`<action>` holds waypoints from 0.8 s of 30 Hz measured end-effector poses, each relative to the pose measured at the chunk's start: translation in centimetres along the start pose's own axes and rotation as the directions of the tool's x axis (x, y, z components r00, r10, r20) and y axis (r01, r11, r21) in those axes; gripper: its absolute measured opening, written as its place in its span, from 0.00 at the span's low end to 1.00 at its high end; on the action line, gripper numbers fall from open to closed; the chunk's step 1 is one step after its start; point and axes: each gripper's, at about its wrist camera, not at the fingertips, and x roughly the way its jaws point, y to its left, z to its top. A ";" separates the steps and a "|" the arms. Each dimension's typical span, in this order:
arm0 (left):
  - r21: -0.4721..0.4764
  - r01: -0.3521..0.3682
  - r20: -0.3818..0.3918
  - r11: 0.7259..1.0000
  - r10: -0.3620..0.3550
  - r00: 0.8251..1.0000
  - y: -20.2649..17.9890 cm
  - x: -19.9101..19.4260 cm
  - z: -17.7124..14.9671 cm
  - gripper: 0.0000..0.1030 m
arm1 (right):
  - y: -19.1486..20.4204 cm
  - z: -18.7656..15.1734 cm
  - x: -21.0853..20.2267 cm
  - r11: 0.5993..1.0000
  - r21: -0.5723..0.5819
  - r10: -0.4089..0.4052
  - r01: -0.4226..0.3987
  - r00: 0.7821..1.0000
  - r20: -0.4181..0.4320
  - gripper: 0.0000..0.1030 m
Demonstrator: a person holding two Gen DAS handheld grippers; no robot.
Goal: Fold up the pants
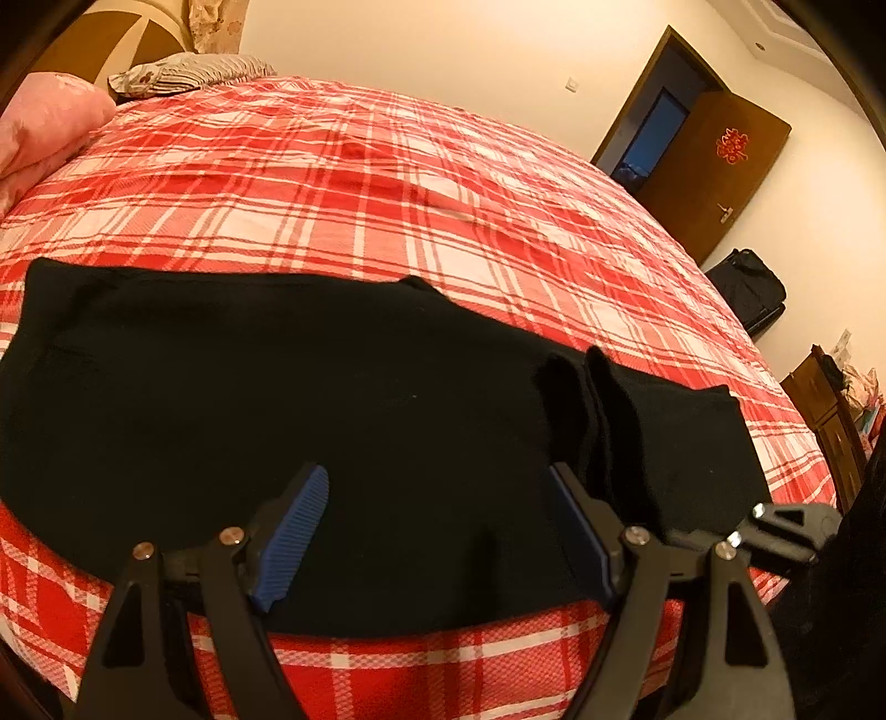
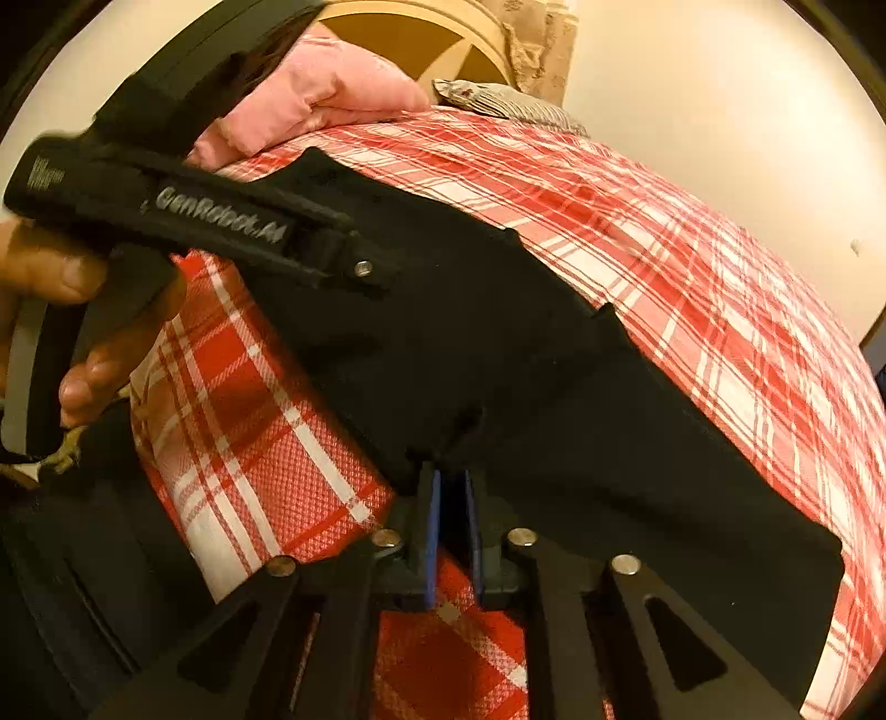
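one pair of soft, limp black pants [image 1: 332,399] lay along the bed's [image 1: 387,183] near edge, best pinched at its hem; left gripper [image 1: 437,531] jaws spread, right gripper [image 2: 449,498] jaws narrowly parted at the cloth's edge.

pants [image 1: 288,399]: plain black
bed sheet [image 1: 343,183]: red and white plaid
quilt [image 1: 39,133]: pink
pillow [image 1: 188,69]: grey stripes, floral print
left gripper [image 1: 437,531]: black, blue ribbed pads
door [image 1: 714,166]: brown, red emblem
walls [image 1: 443,39]: cream

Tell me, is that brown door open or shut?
Open: the door swings away from its frame, showing a dark room behind.
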 end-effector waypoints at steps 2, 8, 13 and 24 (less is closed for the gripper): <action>0.003 -0.005 -0.003 1.000 0.005 1.000 0.0 0.0 -0.1 0.80 | -0.4 0.0 -0.6 0.999 0.031 0.022 -0.022 1.000 0.012 0.48; 0.036 -0.044 0.007 0.998 0.044 0.999 0.5 -0.7 -0.2 0.80 | -1.6 -0.2 -0.6 0.994 0.097 0.044 -0.045 0.999 0.014 0.48; 0.070 -0.119 0.042 0.990 0.116 0.992 1.3 -1.8 0.1 0.80 | -0.7 -0.5 0.7 0.998 0.064 0.020 -0.019 1.000 -0.015 0.53; 0.118 -0.244 0.065 0.963 0.237 0.969 4.0 -3.0 0.1 0.84 | -1.2 -0.3 -4.1 0.997 0.076 0.002 -0.010 0.995 0.096 0.53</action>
